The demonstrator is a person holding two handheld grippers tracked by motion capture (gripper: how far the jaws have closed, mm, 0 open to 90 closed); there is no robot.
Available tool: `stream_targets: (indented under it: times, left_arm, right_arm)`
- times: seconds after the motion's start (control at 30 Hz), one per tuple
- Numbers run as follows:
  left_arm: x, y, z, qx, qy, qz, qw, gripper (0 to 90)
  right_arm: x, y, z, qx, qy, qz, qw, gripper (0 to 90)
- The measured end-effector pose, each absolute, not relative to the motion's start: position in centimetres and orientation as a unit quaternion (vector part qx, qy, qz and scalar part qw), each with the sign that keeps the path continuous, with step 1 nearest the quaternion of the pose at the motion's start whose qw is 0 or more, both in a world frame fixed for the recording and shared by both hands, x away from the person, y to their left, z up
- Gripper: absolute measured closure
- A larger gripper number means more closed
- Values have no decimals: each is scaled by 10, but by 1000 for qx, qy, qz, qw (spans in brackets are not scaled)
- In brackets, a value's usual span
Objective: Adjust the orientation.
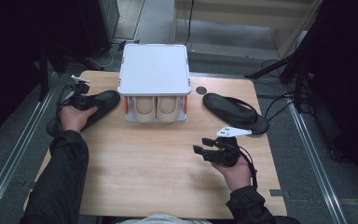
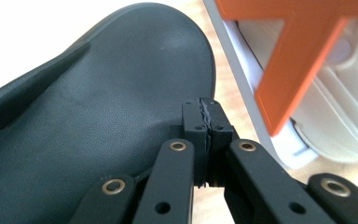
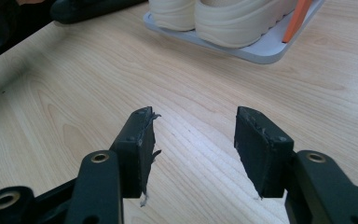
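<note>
- The right gripper (image 1: 204, 146) rests low over the table (image 1: 144, 158), hand under it, pointing left; its jaws stand wide with bare wood between them.
- Open wood lies between the hands, in front of the rack (image 1: 154, 70).
- The left gripper (image 1: 80, 99), at the table's left edge, has its jaws pressed together, over the left slipper (image 2: 88, 116), nothing visibly between them.
- That slipper lies just left of the rack, heel overhanging the edge.
- The right slipper (image 1: 235, 112) lies near the right edge.
- Pale shoes (image 1: 156, 109) sit under the rack's top.

hidden: cream shoes (image 1: 156, 110) mostly under rack top (image 1: 154, 69) | cut off: black slipper (image 2: 88, 121) heel
</note>
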State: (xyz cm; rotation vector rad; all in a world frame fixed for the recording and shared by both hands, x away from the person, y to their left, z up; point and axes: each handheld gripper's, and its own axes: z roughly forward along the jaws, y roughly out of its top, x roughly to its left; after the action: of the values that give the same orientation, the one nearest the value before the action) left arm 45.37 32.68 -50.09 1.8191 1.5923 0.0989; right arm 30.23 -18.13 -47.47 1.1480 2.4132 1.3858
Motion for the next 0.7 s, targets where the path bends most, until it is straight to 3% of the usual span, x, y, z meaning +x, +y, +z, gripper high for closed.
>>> stream_targets:
  times: [0.7]
  left_arm:
    - [387,311,-497,739,590,35,325,900]
  right_arm:
    - [320,-171,-471,366,803,466,57,481]
